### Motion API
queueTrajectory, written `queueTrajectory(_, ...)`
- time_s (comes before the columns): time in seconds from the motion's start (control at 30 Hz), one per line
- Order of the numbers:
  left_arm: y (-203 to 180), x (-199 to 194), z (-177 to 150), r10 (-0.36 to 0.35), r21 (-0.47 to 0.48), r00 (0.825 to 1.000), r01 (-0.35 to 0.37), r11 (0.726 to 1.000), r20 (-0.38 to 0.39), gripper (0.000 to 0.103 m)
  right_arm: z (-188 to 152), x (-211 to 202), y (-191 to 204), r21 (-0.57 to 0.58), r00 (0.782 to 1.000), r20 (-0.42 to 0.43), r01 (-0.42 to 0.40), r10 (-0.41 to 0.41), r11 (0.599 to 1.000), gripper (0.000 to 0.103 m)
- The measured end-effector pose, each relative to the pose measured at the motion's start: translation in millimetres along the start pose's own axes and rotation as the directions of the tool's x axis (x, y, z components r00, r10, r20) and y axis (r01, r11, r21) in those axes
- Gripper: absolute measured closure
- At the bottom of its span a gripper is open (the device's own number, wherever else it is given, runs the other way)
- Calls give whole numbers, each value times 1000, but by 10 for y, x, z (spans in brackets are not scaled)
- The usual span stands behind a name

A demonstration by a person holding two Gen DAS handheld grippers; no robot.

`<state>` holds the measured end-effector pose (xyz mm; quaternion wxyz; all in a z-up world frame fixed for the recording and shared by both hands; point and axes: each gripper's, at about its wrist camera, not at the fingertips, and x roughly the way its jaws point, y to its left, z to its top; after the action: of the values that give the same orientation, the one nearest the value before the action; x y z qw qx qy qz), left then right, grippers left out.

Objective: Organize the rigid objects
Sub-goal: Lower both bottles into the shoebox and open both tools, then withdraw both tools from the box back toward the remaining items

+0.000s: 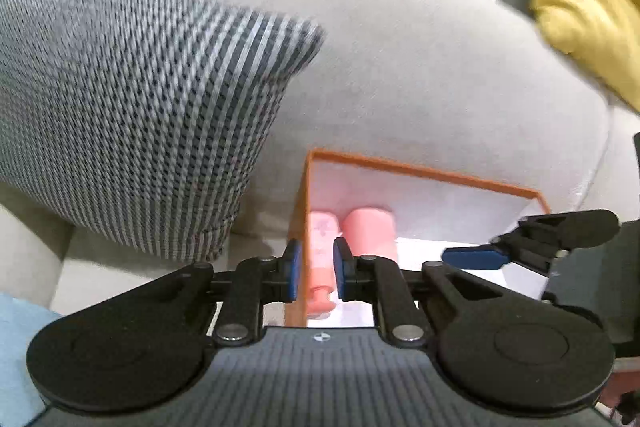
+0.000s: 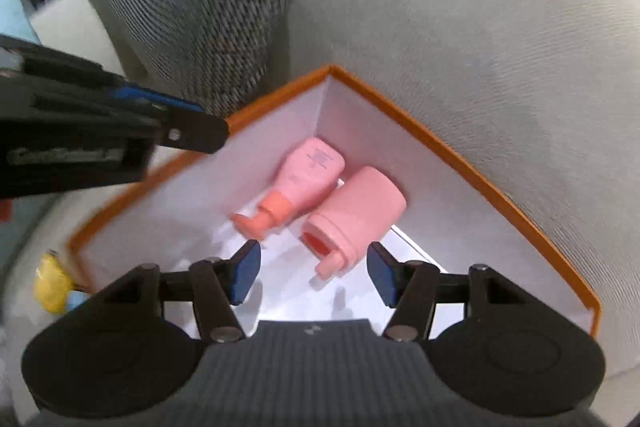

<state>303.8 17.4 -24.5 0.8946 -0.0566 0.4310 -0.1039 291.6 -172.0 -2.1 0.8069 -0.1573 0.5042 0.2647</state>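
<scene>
- Your left gripper (image 1: 316, 273) has jaws slightly apart, your right gripper (image 2: 314, 273) wide apart; both empty.
- Pink bottle (image 2: 308, 179) and pink cup (image 2: 356, 211) lie in the orange box's (image 2: 460, 155) far corner, touching.
- They look light, stiff, slick: grip mid-body.

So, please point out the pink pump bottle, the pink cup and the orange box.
pink pump bottle (image 2: 310, 173), right wrist view, body.
pink cup (image 2: 362, 209), right wrist view, side wall.
orange box (image 2: 452, 151), right wrist view, rim.

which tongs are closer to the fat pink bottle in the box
Right. The right tongs hang open just above the fat pink bottle; the left tongs sit over the slimmer pump bottle beside it.
</scene>
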Motion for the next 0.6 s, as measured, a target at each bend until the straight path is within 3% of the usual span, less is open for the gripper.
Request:
queueTrajectory(0.13,-97,-350,-106,-28,36,999,27,999,46,79,-270,-542,35,122,995,94,3,-15,992,34)
queueTrajectory(0.3,-288,-669,-341,-75,124,996,68,990,55,79,-874,-815,115,307,986,140,46,-93,950,34)
queueTrajectory(0.4,-386,-761,-478,-121,150,993,120,981,-3,79,-1285,-887,217,402,983,135,60,-124,914,34)
queueTrajectory(0.5,-440,-803,-711,-101,163,993,110,981,-63,79,-1645,-838,333,492,988,110,37,-104,870,34)
queueTrajectory(0.6,-430,-852,-1013,-89,107,986,104,989,-138,79,-1895,-865,516,531,989,110,22,-95,847,35)
